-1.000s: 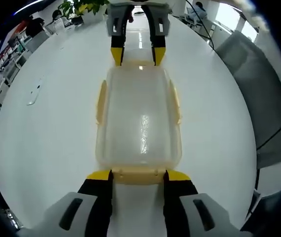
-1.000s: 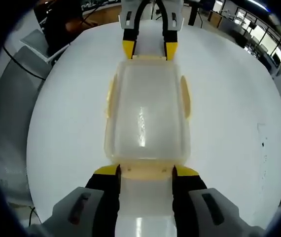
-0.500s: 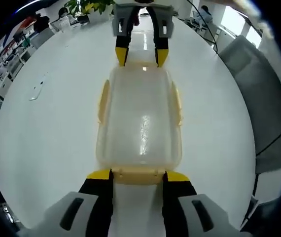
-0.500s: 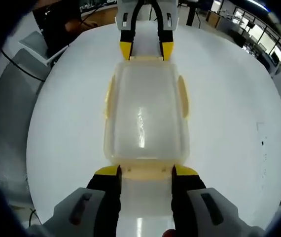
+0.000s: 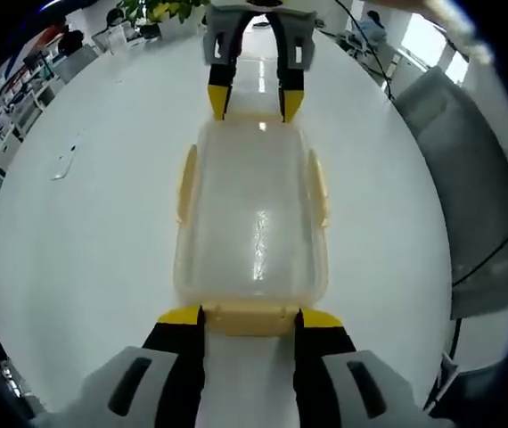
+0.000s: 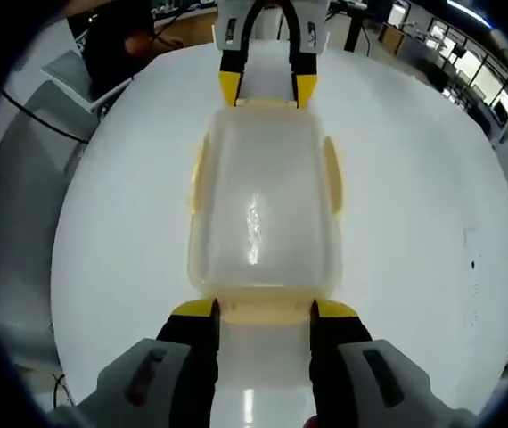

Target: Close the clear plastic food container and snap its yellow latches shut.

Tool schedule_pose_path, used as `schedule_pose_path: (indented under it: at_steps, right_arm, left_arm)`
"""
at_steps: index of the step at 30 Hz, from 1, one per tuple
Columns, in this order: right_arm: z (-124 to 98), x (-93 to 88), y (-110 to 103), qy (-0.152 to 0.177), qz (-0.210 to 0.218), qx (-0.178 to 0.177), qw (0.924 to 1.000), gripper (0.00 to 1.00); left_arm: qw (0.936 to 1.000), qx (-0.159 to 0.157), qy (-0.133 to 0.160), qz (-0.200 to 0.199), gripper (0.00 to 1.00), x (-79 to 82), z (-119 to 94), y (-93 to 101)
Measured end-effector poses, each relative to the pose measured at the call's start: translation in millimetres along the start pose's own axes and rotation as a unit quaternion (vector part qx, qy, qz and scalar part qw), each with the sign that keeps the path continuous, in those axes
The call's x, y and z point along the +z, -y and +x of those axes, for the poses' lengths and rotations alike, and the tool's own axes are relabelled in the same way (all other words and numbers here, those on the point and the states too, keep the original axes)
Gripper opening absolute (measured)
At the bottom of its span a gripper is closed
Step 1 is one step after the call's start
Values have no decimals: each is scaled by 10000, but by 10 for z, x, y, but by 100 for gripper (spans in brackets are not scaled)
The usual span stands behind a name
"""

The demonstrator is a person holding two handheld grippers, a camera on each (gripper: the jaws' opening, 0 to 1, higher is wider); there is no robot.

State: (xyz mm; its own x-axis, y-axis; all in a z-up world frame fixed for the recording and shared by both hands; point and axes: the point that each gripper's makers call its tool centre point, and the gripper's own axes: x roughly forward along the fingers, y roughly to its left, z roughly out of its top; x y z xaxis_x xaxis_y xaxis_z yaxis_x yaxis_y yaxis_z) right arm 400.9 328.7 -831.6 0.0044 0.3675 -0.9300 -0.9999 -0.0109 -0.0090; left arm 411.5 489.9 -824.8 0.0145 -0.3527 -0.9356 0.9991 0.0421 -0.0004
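- A clear plastic food container [image 5: 252, 218], lid on, sits mid-table [image 5: 94, 223] between two facing grippers.
- The left gripper [image 5: 249, 314] and right gripper [image 6: 261, 308] each straddle a yellow end latch [image 5: 250, 317], jaws spread and gripping nothing.
- Best practice, likely: press both ends evenly, keeping the box from sliding.

Little has changed — in the left gripper view, the right claw [image 5: 253, 101] is seen slightly higher in the frame than a second ago, its jaws staying spread at the container's [image 5: 252, 214] far end.
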Motion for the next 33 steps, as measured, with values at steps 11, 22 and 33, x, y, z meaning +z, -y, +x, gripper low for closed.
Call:
schedule_pose_path:
  at_steps: [11,22,33]
  right_arm:
    - [-457,13,-71,359,-229,-112,9990,36]
    - [-798,-319,-119,479,-282,-278,9981,36]
    - [-1087,-792,-119,509,-215,-368,9978,36]
  left_arm:
    - [9997,165,64,-176,32,288,-283,152]
    - [9995,276,51,-175,32,782,-305,211]
    - [9995,254,129,-102,32,1352,-195,257]
